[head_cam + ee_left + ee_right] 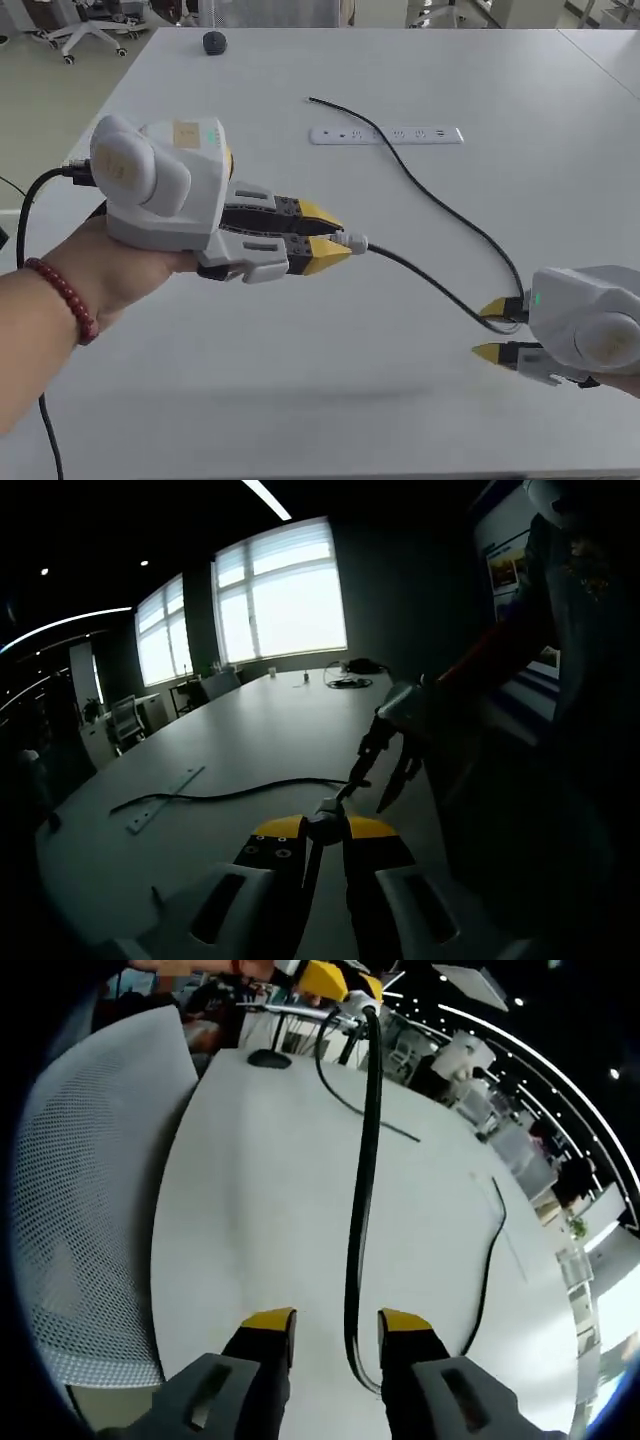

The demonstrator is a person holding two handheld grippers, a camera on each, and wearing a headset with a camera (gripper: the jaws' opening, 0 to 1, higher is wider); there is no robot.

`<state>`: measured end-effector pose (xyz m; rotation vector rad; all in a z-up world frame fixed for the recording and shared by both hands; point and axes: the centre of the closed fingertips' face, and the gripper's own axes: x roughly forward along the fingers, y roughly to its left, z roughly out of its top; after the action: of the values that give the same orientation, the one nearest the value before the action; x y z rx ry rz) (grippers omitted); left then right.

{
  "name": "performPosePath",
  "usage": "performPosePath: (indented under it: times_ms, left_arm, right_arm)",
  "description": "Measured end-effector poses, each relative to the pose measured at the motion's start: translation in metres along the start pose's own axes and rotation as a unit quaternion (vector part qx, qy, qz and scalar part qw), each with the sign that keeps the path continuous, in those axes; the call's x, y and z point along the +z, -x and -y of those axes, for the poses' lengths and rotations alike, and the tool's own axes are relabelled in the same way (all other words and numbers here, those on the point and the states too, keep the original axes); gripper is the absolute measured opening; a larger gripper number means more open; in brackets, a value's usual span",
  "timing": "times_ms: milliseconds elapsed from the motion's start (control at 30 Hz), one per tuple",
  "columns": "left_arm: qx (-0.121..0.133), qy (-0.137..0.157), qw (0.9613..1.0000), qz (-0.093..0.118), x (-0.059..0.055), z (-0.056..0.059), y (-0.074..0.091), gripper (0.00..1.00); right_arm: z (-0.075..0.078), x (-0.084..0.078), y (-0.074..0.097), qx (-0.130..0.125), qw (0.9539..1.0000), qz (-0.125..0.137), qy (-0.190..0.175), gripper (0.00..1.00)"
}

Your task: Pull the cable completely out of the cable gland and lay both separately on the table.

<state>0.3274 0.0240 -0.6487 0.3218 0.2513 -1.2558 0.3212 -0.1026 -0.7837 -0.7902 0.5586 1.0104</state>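
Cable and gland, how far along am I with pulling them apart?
Done: the left gripper is shut on the cable gland, held above the table. In hand: the cable runs from the gland to the right gripper, whose jaws stand open around it, not clamped. Left: grip the cable, pull it fully out, and lay both pieces separately on the table.

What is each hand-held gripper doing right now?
Left hand-held gripper: shut on the cable gland.
Right hand-held gripper: open, cable running between its jaws.
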Motion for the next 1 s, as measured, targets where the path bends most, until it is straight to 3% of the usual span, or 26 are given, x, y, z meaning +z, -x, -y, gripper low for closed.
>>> performPosePath:
  times_ms: [67,100,133,167,200,233,367,500,633,1000]
  left_arm:
    - [0.002,-0.001,1.0,-0.006,-0.003,-0.003,-0.002,0.15]
    - [0.003,-0.002,1.0,-0.008,-0.004,-0.004,-0.002,0.15]
    - [0.004,-0.002,0.9999,-0.012,-0.006,-0.006,-0.003,0.15]
    - [0.005,-0.005,0.9999,-0.013,-0.007,-0.007,-0.004,0.15]
    - [0.006,-0.007,0.9998,-0.017,-0.009,-0.008,-0.005,0.15]
    - [0.007,-0.01,0.9997,-0.02,-0.01,-0.008,-0.005,0.15]
    - [0.01,-0.023,0.999,-0.037,-0.018,-0.012,-0.01,0.15]
    - [0.011,-0.036,0.9978,-0.055,-0.026,-0.014,-0.015,0.15]
    - [0.01,-0.044,0.9972,-0.06,-0.027,-0.013,-0.016,0.15]
    - [0.001,-0.052,0.9968,-0.061,-0.024,-0.006,-0.019,0.15]
  right_arm:
    - [0.001,0.018,0.004,-0.001,0.9995,0.032,-0.003,0.4]
    - [0.002,0.023,0.005,-0.006,0.9993,0.036,-0.011,0.44]
    - [0.007,0.035,0.008,-0.02,0.998,0.057,-0.016,0.49]
    - [0.005,0.043,0.01,-0.011,0.997,0.072,-0.025,0.52]
    - [0.003,0.05,0.012,-0.005,0.9962,0.076,-0.041,0.51]
    - [0.007,0.059,0.015,-0.016,0.995,0.092,-0.035,0.5]
    - [0.009,0.082,0.021,-0.016,0.9929,0.115,-0.025,0.46]
    - [0.011,0.098,0.021,-0.018,0.9924,0.12,-0.018,0.45]
    - [0.011,0.111,0.022,-0.018,0.991,0.133,0.002,0.43]
    - [0.011,0.145,0.02,-0.012,0.9887,0.145,0.036,0.36]
